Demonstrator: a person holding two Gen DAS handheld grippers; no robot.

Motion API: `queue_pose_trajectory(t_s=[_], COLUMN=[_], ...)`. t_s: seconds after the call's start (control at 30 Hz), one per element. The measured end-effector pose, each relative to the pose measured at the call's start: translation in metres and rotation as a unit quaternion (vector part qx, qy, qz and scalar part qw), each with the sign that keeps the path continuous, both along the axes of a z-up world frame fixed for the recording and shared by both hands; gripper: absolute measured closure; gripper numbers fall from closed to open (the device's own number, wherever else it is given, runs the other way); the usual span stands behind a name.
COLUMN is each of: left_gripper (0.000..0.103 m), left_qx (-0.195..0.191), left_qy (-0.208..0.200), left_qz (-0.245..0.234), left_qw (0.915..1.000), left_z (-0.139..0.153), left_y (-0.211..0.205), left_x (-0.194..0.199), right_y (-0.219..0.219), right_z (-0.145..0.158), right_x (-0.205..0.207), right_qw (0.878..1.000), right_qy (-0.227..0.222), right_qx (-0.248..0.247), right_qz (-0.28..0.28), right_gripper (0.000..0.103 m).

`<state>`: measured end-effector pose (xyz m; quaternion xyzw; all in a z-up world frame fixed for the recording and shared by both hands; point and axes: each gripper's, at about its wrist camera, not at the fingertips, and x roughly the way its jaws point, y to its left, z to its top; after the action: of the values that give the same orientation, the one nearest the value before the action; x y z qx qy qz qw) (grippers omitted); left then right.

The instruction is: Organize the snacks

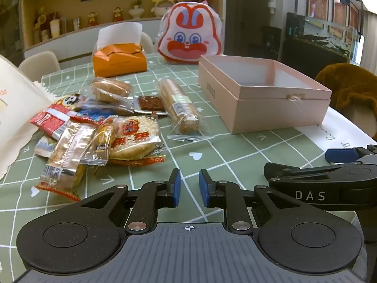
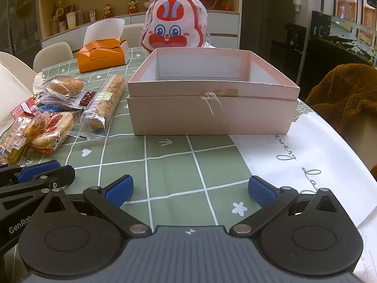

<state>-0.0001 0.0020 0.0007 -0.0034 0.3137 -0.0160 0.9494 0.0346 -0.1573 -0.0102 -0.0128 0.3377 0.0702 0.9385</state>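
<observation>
Several wrapped snacks lie in a pile (image 1: pixel 99 129) on the green checked tablecloth, left of an open pink box (image 1: pixel 264 94); the box looks empty inside. A long biscuit pack (image 1: pixel 180 106) lies between the pile and the box. My left gripper (image 1: pixel 189 187) hovers low over the table in front of the pile, jaws a narrow gap apart, holding nothing. My right gripper (image 2: pixel 189 189) is wide open and empty, in front of the box (image 2: pixel 212 108). The pile (image 2: pixel 42 127) and the long pack (image 2: pixel 106 103) show at the left in the right wrist view.
An orange tissue box (image 1: pixel 119 61) and a rabbit-face bag (image 1: pixel 189 39) stand at the table's far side. A white bag (image 1: pixel 14 108) lies at the left. A brown furry chair (image 2: pixel 341 94) stands at the right. A white printed cloth (image 2: pixel 318 165) covers the table's right part.
</observation>
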Motion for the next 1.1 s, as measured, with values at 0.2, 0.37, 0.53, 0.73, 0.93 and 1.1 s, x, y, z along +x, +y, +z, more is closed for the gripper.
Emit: queue_pose_trajectory(t_s=[0.2, 0.37, 0.53, 0.73, 0.93, 1.1], left_gripper=[0.081, 0.081, 0.081, 0.081, 0.081, 0.081], left_qx=[0.009, 0.009, 0.009, 0.01, 0.01, 0.009], left_qy=[0.001, 0.001, 0.001, 0.001, 0.001, 0.001], left_qz=[0.0, 0.0, 0.0, 0.0, 0.0, 0.0], left_qw=[1.0, 1.0, 1.0, 1.0, 1.0, 1.0], left_z=[-0.0002, -0.0002, -0.0003, -0.0002, -0.0003, -0.0002], left_y=[-0.0009, -0.001, -0.0006, -0.001, -0.001, -0.001], left_x=[0.0001, 0.0001, 0.0, 0.0001, 0.0001, 0.0], right_y=[0.0, -0.0001, -0.0001, -0.0001, 0.0001, 0.0002], right_z=[-0.0001, -0.0001, 0.0, 0.0001, 0.0, 0.0], right_x=[0.0002, 0.0001, 0.0002, 0.0003, 0.0007, 0.0008], right_qw=[1.0, 1.0, 1.0, 1.0, 1.0, 1.0], right_qy=[0.001, 0.001, 0.001, 0.002, 0.002, 0.002], right_qx=[0.001, 0.001, 0.001, 0.001, 0.001, 0.001], right_qz=[0.0, 0.0, 0.0, 0.0, 0.0, 0.0], right_gripper=[0.0, 0.0, 0.0, 0.0, 0.0, 0.0])
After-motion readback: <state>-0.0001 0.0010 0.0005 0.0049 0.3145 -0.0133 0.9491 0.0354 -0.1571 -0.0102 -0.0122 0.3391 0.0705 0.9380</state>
